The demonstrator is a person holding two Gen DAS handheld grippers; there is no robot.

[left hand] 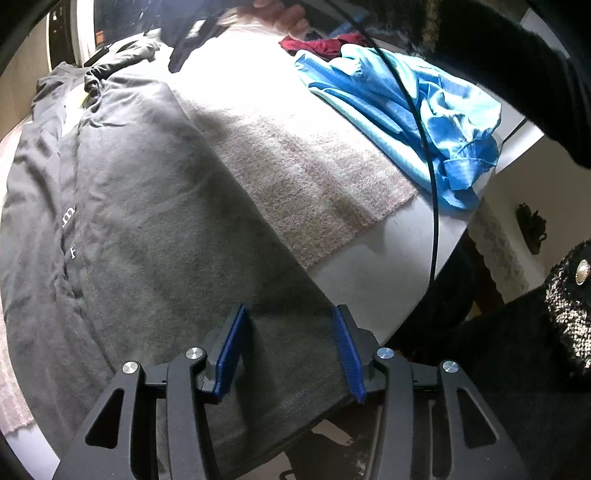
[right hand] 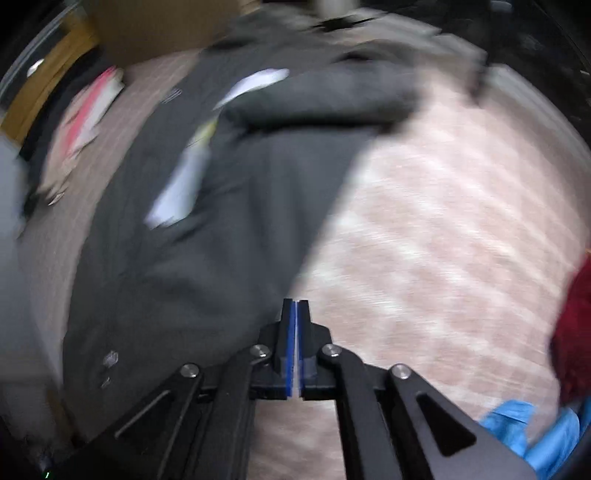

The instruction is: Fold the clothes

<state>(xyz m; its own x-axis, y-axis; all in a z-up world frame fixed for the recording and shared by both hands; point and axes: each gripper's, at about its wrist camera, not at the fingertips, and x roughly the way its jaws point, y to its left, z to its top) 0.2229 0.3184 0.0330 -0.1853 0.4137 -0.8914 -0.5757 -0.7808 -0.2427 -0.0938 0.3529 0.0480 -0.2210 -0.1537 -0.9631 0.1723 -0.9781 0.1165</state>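
- Blue ribbed pads line the left hand-held gripper [left hand: 291, 350]; its jaws stand wide apart with the hem end of the grey T-shirt [left hand: 147, 206] lying between and beneath them, nothing pinched.
- Grey T-shirt spreads ahead and to the left of this hand-held gripper, partly folded lengthwise, white lettering visible near its left fold.
- Ahead and right of it: beige textured mat [left hand: 295, 166] under the shirt, resting on the white table [left hand: 406, 243], whose corner lies just right of the jaws.
- Farther ahead right: crumpled blue garment [left hand: 424, 122] on the table edge; a dark red garment [left hand: 325, 46] beyond it. A black cable [left hand: 432, 206] hangs across the blue cloth.
- A hand [left hand: 284, 14] at the far end of the mat, partly cut off.
- Right hand-held gripper [right hand: 296, 314]: jaws pressed together, only a thin pale line between the pads; whether cloth is caught there cannot be told. View is motion-blurred.
- The shirt lies ahead and left of it, mat to its right.
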